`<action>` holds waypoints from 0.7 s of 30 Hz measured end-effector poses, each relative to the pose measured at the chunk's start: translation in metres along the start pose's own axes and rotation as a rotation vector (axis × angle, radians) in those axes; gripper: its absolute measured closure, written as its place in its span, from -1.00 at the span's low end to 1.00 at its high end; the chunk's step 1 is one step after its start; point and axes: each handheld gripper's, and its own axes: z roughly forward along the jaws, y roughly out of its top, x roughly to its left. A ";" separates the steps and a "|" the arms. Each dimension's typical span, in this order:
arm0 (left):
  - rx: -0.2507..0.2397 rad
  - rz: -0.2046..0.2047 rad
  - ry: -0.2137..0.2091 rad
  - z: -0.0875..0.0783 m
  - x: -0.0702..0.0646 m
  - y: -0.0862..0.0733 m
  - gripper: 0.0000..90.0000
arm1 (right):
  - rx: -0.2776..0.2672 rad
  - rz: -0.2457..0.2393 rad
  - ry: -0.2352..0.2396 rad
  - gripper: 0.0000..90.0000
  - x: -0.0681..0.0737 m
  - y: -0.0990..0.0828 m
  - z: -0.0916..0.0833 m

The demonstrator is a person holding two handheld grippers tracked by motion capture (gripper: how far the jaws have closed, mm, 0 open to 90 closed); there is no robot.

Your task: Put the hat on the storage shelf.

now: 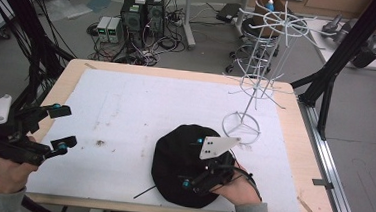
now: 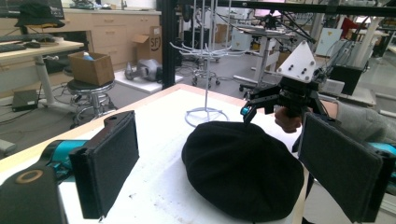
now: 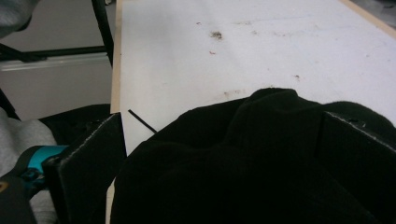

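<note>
At the lower middle of the high view, I see the black beret (image 1: 184, 168) lying flat on the white worktop (image 1: 140, 107), just in front of the ring base of the white wire display stand (image 1: 249, 90). My right hand-held gripper (image 1: 192, 161) sits over the beret's right half with its jaws apart, one to each side of the cloth. The left hand-held gripper (image 1: 60, 127) hangs at the left edge of the frame, jaws spread and holding nothing, well apart from the beret.

In the left gripper view, the beret (image 2: 243, 170) fills the lower middle between my two spread pads, with the stand (image 2: 205, 70) behind it and the right hand-held gripper (image 2: 250, 109) poised at its far rim.

In the right gripper view, a raised fold of the beret (image 3: 261, 154) bulges between the open pads, not yet pinched.

I judge the work barely begun: the grip is still to close, and the lift and hanging on the stand remain.
</note>
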 end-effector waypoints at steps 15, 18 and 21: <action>0.006 -0.006 0.001 0.002 0.002 -0.001 -0.72 | 0.079 -0.025 -0.043 -0.89 0.001 -0.003 0.007; 0.005 -0.007 0.001 0.001 0.002 -0.001 -0.72 | 0.086 -0.026 -0.051 -0.87 0.001 -0.003 0.008; 0.003 -0.005 0.003 0.000 0.002 -0.001 -0.72 | 0.111 -0.027 -0.066 -0.68 0.001 -0.004 0.009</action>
